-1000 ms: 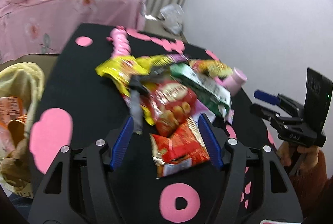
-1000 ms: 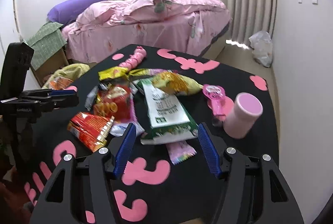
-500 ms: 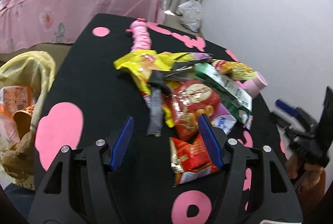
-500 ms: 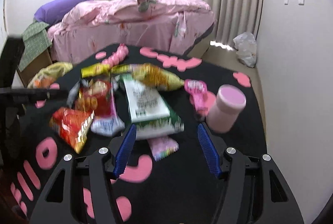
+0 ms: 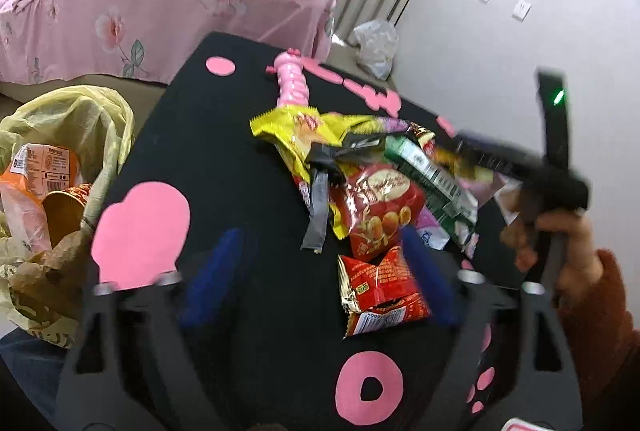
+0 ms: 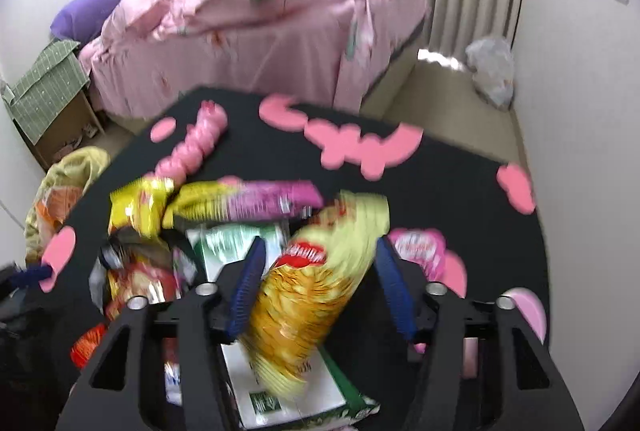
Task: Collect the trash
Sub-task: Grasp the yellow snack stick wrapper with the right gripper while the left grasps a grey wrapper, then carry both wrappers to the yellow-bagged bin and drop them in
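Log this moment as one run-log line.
phase: reach | left hand-held gripper: open, jaws just opening, empty | right hand-held gripper: closing around yellow chip bag, grip unconfirmed | trash bag: beside table

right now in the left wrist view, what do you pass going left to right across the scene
yellow trash bag → pink heart patch → grey wrapper strip → red snack packet → green packet → right gripper held by a hand

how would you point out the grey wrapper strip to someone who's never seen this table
On the black table, find the snack pile in the middle. At its left edge a flat grey wrapper strip hangs toward the camera, beside the red biscuit bag; it is the only dull, plain piece.
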